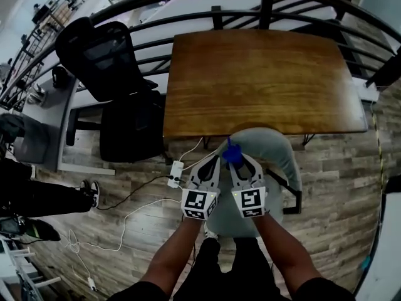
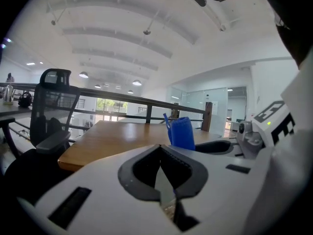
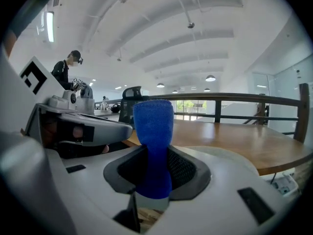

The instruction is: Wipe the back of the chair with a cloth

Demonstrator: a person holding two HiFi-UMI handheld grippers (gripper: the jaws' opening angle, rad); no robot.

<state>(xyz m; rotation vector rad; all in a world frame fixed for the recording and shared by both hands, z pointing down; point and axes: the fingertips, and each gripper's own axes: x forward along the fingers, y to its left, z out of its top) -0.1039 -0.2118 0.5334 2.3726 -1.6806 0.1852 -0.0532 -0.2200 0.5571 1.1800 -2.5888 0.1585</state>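
A grey padded chair (image 1: 279,158) is tucked at the near edge of the wooden table (image 1: 263,80). Both grippers hover side by side over the chair's near part. My right gripper (image 1: 241,168) is shut on a blue cloth (image 1: 232,152), which stands up rolled between its jaws (image 3: 154,141). My left gripper (image 1: 208,170) is just left of it, shut with nothing between its jaws, which meet in a thin line. From the left gripper view the blue cloth (image 2: 182,132) shows ahead to the right, in front of the table (image 2: 117,138).
A black office chair (image 1: 109,68) stands left of the table by a grey desk (image 1: 47,121). A white power strip (image 1: 175,172) and cables lie on the wood floor. A dark railing (image 1: 263,5) runs behind the table. A person's legs (image 1: 44,196) are at far left.
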